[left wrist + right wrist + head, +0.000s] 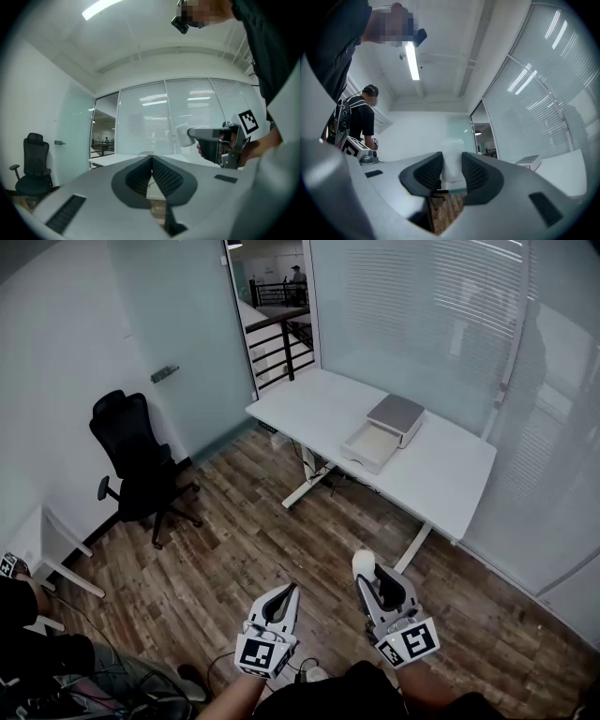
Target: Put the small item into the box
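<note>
My left tongs [292, 590] are clenched on nothing, their pads meeting. My right tongs [451, 169] are grasping the small white item [451, 161], which pokes out past the pads. In the head view both tongs hang over the wood floor [234, 549] at 6 o'clock. The open box [373, 443] sits on the white table [450, 479] at 12 o'clock from the tongs, well apart from the item. A black chair [136, 460] stands at 9 o'clock.
</note>
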A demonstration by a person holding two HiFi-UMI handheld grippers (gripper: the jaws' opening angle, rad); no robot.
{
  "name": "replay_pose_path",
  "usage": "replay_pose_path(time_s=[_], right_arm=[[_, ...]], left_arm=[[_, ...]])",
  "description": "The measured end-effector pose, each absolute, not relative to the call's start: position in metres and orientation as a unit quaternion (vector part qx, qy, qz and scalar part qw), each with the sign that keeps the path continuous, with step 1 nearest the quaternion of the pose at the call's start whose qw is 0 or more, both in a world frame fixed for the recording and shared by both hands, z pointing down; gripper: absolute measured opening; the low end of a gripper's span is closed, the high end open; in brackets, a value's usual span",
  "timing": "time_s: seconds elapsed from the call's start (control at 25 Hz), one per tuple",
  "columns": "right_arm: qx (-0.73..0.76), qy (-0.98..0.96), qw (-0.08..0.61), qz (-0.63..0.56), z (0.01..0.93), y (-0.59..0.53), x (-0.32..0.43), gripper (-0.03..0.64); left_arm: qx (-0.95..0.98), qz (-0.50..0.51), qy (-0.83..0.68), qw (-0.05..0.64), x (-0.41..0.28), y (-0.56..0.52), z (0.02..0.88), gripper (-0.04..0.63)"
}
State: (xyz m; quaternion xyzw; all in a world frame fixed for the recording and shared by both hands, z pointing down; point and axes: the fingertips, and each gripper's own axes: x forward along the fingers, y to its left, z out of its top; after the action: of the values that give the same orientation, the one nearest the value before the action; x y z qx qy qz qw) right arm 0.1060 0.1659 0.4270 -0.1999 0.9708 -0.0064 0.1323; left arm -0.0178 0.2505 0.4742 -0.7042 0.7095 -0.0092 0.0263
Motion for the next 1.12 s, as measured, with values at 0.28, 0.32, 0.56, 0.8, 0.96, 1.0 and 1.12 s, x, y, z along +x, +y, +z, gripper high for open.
replay_pose_path(time_s=[0.28, 0.32, 0.56, 0.8, 0.96, 1.0, 1.12], right_arm=[[-0.206, 0.97, 0.126, 0.002, 0.423, 0.136, 0.085, 0.14], [-0.208, 0.97, 0.128, 0.002, 0.423, 0.129, 0.082, 0.14], [-0.21, 0.969, 0.128, 0.011, 0.423, 0.075, 0.061, 0.14], [-0.207, 0.97, 0.127, 0.002, 0.422, 0.017, 0.032, 0.14], [-0.196, 0.973, 0.122, 0.003, 0.424, -0.019, 0.015, 0.14], [-0.193, 0.974, 0.121, 0.004, 0.426, -0.026, 0.011, 0.14], [-0.185, 0.975, 0.122, 0.003, 0.428, -0.046, 0.001, 0.14]], left_arm=[[-0.707, -0.009, 0.707, 0.015, -0.044, 0.219, 0.481, 0.014], [-0.708, -0.01, 0.706, 0.015, -0.047, 0.212, 0.482, 0.013], [-0.709, -0.015, 0.705, 0.007, -0.07, 0.16, 0.49, 0.012], [-0.709, -0.012, 0.705, 0.013, -0.098, 0.099, 0.482, 0.014], [-0.705, -0.009, 0.709, 0.018, -0.111, 0.06, 0.48, 0.013], [-0.703, -0.01, 0.711, 0.017, -0.115, 0.052, 0.482, 0.014], [-0.7, -0.013, 0.714, 0.015, -0.124, 0.031, 0.485, 0.014]])
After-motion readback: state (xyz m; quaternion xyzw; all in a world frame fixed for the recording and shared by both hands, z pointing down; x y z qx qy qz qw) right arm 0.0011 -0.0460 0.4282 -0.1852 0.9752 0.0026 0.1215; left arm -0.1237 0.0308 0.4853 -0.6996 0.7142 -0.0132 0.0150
